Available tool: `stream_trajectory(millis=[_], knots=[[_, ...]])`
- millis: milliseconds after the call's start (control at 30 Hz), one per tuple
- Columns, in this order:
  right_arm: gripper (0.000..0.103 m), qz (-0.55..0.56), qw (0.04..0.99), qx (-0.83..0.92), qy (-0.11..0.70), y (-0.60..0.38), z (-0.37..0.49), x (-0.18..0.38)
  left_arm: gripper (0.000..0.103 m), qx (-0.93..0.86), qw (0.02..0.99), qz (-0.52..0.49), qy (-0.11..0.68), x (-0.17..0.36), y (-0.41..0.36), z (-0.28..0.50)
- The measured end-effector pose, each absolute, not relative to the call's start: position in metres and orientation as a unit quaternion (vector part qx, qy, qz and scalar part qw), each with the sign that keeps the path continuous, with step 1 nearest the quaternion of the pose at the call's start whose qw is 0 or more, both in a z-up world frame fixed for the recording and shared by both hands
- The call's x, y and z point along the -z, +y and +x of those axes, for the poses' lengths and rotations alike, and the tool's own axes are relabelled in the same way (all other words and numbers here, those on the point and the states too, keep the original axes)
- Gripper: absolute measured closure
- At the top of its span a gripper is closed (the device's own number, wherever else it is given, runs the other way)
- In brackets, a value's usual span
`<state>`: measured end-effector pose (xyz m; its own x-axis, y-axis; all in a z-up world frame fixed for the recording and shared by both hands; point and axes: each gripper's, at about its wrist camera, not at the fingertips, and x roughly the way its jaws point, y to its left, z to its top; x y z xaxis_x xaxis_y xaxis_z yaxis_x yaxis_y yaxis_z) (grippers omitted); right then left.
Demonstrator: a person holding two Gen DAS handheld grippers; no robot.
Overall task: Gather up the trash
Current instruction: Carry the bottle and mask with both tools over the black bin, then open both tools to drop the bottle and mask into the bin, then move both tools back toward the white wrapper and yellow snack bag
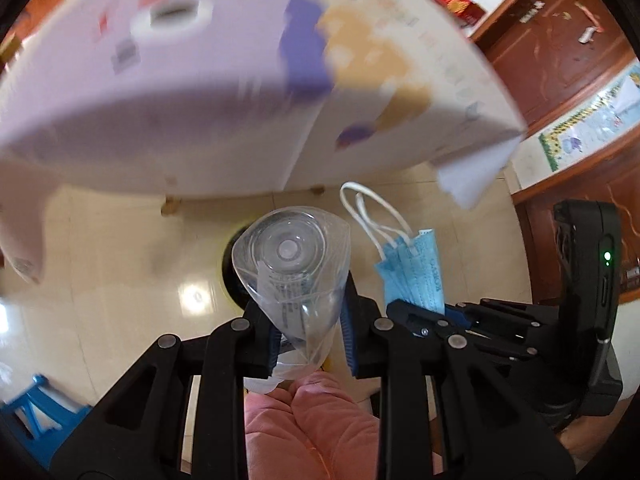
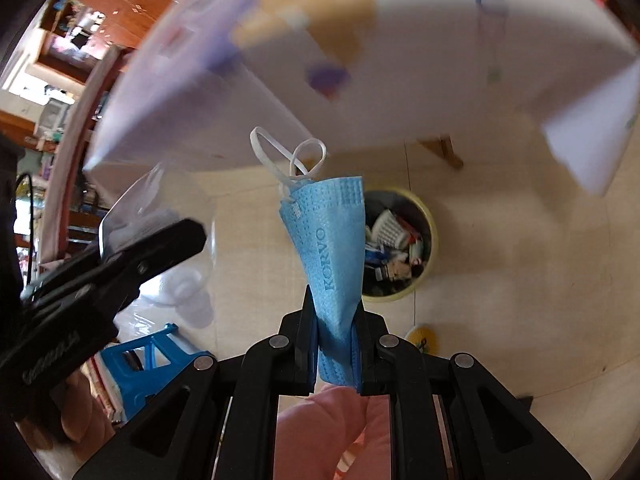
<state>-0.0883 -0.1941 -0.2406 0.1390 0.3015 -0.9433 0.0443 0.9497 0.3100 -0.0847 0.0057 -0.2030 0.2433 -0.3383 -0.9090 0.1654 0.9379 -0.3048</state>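
My left gripper (image 1: 310,320) is shut on a crushed clear plastic bottle (image 1: 290,264), its base facing the camera, held above the floor. Behind the bottle a dark round bin rim (image 1: 230,276) peeks out. My right gripper (image 2: 336,344) is shut on a folded blue face mask (image 2: 332,248) with white ear loops pointing up. In the left wrist view the mask (image 1: 416,268) and the right gripper (image 1: 440,316) sit just right of the bottle. In the right wrist view the left gripper (image 2: 160,252) holds the bottle (image 2: 160,216) at the left. A yellow-rimmed trash bin (image 2: 430,236) full of litter stands on the floor behind the mask.
A table with a white and lilac cloth (image 1: 200,100) hangs over the scene, its wooden legs (image 2: 444,152) on the cream tile floor. A blue plastic stool (image 2: 156,364) stands at lower left. Dark wooden cabinets (image 1: 560,60) line the right. A pink-clad leg (image 1: 312,420) is below the grippers.
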Motion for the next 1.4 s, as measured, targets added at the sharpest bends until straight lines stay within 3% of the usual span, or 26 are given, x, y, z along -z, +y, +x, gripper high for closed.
stream_trajectory(millis=[367, 467, 533, 600, 667, 700, 1000, 1400], knots=[[0.090, 0.169, 0.713, -0.067, 0.678, -0.213, -0.047, 0.446, 0.081, 0.130, 0.780, -0.092, 0.606, 0.391, -0.007, -0.046], [0.078, 0.182, 0.704, -0.069, 0.683, -0.216, -0.038, 0.490, 0.080, 0.129, 0.778, -0.087, 0.609, 0.429, -0.015, -0.038], [0.057, 0.192, 0.697, -0.065, 0.687, -0.222, -0.031, 0.515, 0.073, 0.128, 0.770, -0.086, 0.619, 0.451, -0.018, -0.035], [0.044, 0.197, 0.697, -0.060, 0.687, -0.228, -0.026, 0.535, 0.048, 0.123, 0.769, -0.085, 0.621, 0.464, -0.019, -0.034], [0.040, 0.197, 0.694, -0.055, 0.691, -0.233, -0.026, 0.548, 0.028, 0.118, 0.774, -0.080, 0.618, 0.469, -0.019, -0.034], [0.040, 0.197, 0.693, -0.053, 0.692, -0.234, -0.026, 0.552, 0.023, 0.115, 0.776, -0.076, 0.616, 0.471, -0.019, -0.035], [0.040, 0.156, 0.720, -0.054, 0.674, -0.233, -0.029, 0.529, 0.023, 0.081, 0.788, -0.070, 0.607, 0.449, -0.013, -0.043], [0.040, 0.147, 0.736, -0.041, 0.660, -0.236, -0.043, 0.415, 0.023, 0.047, 0.782, -0.089, 0.615, 0.350, 0.008, -0.070]])
